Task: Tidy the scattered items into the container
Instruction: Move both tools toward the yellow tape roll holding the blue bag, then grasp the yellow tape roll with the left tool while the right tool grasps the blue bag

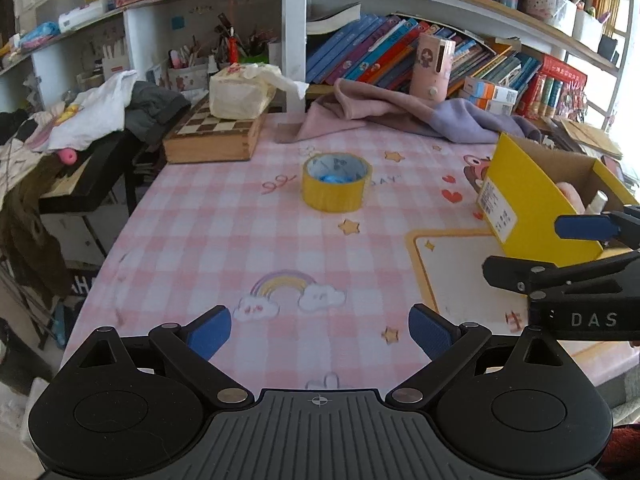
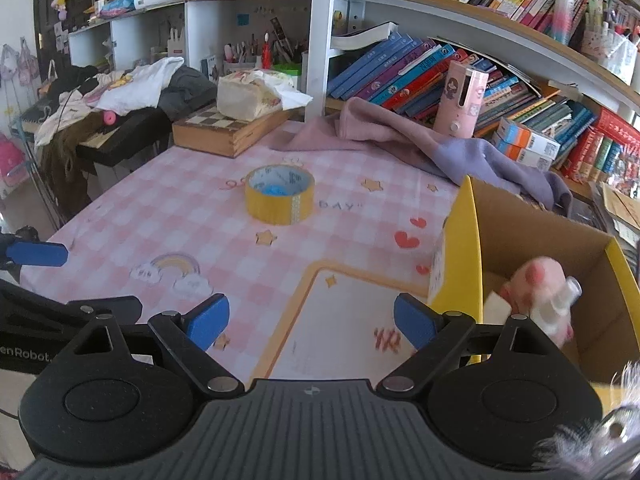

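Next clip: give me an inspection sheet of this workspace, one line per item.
Surface: pink checked tablecloth with cartoon prints.
Job's things: yellow tape roll flat on the cloth, something blue inside its core; yellow cardboard box open, holding a pink plush toy and a clear bottle.
Clutter: chessboard case with tissue pack on top; pink-purple cloth.
Grippers: left gripper open, empty; right gripper open, empty.
Cables: nothing seen.
Surroundings: bookshelves; clothes pile.

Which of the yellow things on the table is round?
The tape roll, lying flat on the pink checked tablecloth with a blue object inside its hole. The other yellow thing is a square-cornered cardboard box.
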A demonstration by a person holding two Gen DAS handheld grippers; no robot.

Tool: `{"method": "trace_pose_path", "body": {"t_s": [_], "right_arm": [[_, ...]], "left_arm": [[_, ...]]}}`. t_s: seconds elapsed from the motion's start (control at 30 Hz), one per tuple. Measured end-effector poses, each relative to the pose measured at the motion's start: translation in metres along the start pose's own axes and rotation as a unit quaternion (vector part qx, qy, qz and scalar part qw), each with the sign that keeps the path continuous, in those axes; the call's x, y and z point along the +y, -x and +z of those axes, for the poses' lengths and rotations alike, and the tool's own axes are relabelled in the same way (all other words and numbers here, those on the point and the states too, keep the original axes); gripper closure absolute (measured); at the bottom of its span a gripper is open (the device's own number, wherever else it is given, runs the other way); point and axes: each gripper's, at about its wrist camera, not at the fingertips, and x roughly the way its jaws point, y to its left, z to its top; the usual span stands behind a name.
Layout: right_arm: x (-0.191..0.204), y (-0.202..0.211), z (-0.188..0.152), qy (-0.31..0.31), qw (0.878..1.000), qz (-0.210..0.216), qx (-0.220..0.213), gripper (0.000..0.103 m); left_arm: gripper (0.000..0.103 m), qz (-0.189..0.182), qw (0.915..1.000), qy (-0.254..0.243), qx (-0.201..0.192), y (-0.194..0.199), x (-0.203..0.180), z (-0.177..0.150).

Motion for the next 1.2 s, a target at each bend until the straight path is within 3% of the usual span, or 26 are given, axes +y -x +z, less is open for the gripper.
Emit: {"method": "trace_pose_path", "body": {"t_s": [0.3,0.7,0.97,1.2], "right_arm": [[-0.022,-0.034,0.031,-0.006,1.0,-0.001,-0.01,0.013],[-0.048,-0.072,0.07,-0.034,0.999,-0.005,-0.031,0.012],[-0.06,-0.09,0.073,-0.045,0.999,0.002,-0.009,0.012],[-0.068,-0.101,0.076,-0.059,0.998,0.01,0.004,0.012]], "left_arm": [[0.006,0.016,0.9998,0.003,-0.01,-0.04,0.004,0.038],[0.006,0.019,0.9991,-0.031,-0.023,-0.115,-0.009,0.081],[0.002,-0.009,0.9992,-0.034,-0.019,-0.176,-0.013,0.101],[0.002,-0.004,0.9996,-0.027,0.004,-0.212,-0.019,0.108]]}}
